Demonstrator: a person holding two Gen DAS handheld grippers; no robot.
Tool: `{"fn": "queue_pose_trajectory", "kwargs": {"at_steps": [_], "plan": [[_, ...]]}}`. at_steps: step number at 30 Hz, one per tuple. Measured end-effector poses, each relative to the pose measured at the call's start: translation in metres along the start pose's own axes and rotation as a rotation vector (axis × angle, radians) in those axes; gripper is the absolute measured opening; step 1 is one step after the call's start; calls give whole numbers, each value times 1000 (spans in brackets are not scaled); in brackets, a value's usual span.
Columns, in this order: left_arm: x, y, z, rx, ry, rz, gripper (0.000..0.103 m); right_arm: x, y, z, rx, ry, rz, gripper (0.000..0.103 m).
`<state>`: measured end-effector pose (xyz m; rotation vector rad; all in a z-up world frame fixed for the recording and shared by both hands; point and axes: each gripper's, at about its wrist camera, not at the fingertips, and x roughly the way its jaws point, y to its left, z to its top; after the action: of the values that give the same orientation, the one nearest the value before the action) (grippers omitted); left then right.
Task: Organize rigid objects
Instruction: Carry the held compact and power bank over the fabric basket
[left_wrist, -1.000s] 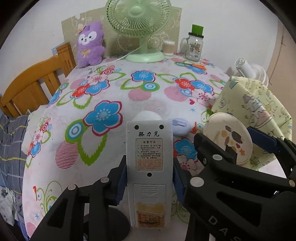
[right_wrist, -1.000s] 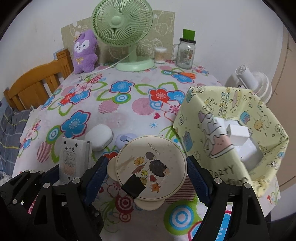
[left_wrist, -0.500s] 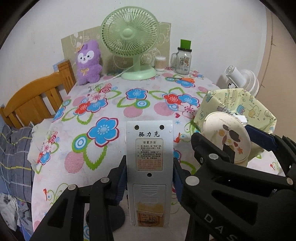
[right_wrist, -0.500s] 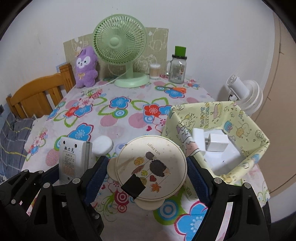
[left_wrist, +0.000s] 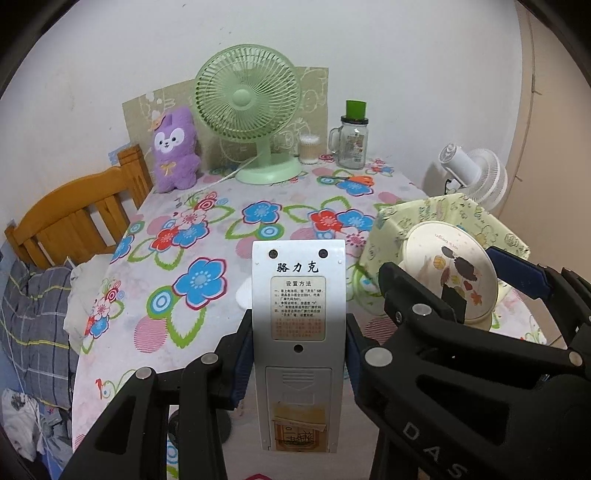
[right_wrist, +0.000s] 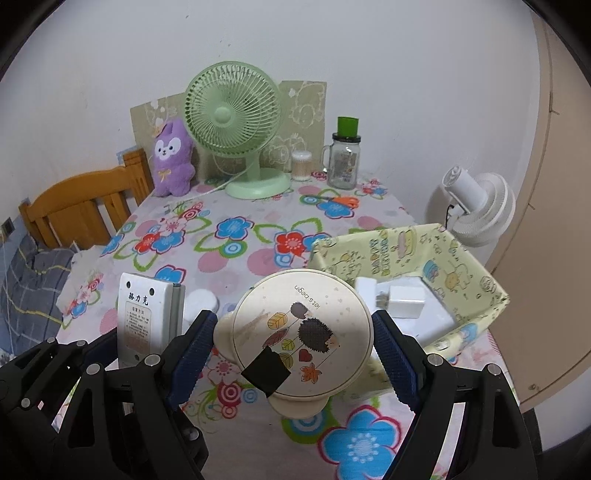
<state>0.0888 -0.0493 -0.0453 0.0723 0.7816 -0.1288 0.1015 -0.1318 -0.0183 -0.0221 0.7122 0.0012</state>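
Note:
My left gripper (left_wrist: 297, 354) is shut on a white remote control (left_wrist: 298, 332), held back side up well above the flowered table (left_wrist: 207, 236). The remote also shows at the left of the right wrist view (right_wrist: 144, 317). My right gripper (right_wrist: 291, 350) is shut on a round cream case with a hedgehog print (right_wrist: 303, 332), held above the table beside the yellow fabric basket (right_wrist: 476, 273). The case also shows in the left wrist view (left_wrist: 448, 269). White chargers (right_wrist: 402, 301) lie inside the basket.
A green desk fan (right_wrist: 236, 122), a purple plush toy (right_wrist: 171, 162), a cotton-swab jar (right_wrist: 301, 166), a glass mug jar (right_wrist: 345, 158) and orange scissors (right_wrist: 341, 201) stand at the table's back. A white oval case (right_wrist: 201, 299) lies on the table. A wooden headboard (right_wrist: 77, 210) is left, a white fan (right_wrist: 476, 206) right.
Both grippers have risen and pulled back from the table with the remote and the round case still held. The basket now looks lower and further off.

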Motion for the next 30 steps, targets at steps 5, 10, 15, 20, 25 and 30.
{"fn": "queue_pose_trajectory", "kwargs": {"at_steps": [5,10,15,20,25,30], "plan": [[-4,-15,6,3,-9,-2,45,-5,-14,4,-1,-9,-3,86],[-5,-29,12,7,-14,-2,45,-7,-28,9,1,-9,1,86],[-5,-42,19,18,-22,-7,45,-8,-44,14,7,-14,-2,86],[-2,-56,26,35,-18,-16,45,-7,-59,18,18,-11,-9,86],[0,-68,34,50,-17,-22,45,-6,-72,22,26,-12,-21,86],[1,-79,42,62,-26,-31,45,-5,-84,28,33,-19,-32,86]]}}
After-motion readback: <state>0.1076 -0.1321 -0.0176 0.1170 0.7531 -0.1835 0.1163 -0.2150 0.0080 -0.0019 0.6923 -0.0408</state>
